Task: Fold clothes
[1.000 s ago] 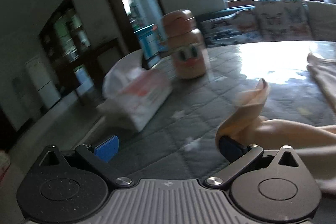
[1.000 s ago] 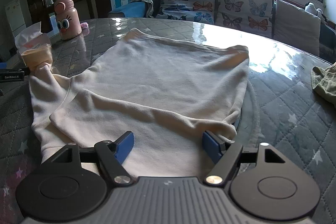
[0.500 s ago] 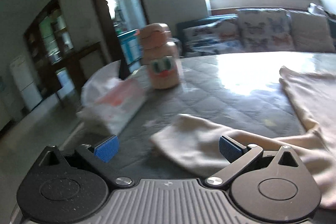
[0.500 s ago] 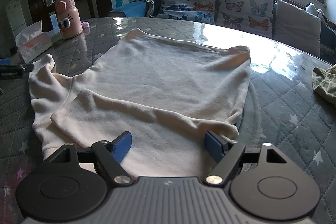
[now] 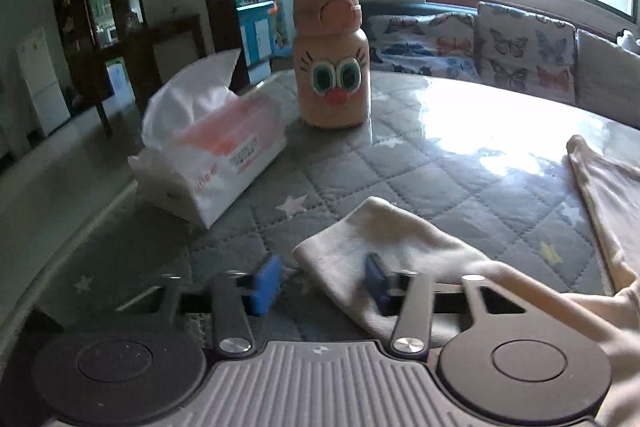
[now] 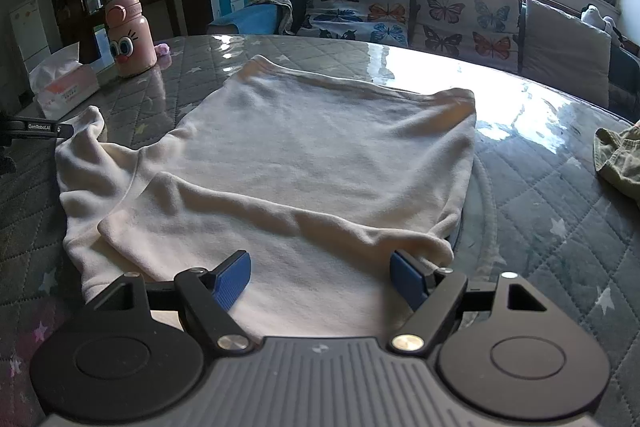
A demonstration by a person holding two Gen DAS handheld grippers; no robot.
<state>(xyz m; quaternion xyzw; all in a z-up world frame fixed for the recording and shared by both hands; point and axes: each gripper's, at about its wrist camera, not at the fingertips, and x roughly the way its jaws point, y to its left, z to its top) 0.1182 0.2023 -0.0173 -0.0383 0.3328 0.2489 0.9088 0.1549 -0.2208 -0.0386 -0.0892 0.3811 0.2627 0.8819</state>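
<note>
Sweater [image 6: 320, 163] cuff [image 5: 360, 247] edge blurred, perhaps ungripped.

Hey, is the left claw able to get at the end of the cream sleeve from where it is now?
Probably yes. The left claw already has the cuff of the sleeve between its blue pads, its jaws have just been closing, and nothing lies in between. Blur hides whether the pads press yet.

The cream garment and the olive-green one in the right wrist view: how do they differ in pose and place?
The cream garment lies spread flat; the olive-green garment is a crumpled heap. The cream garment fills the middle of the view; the olive-green garment sits at the right edge, partly cut off. Both rest on the quilted table.
</note>
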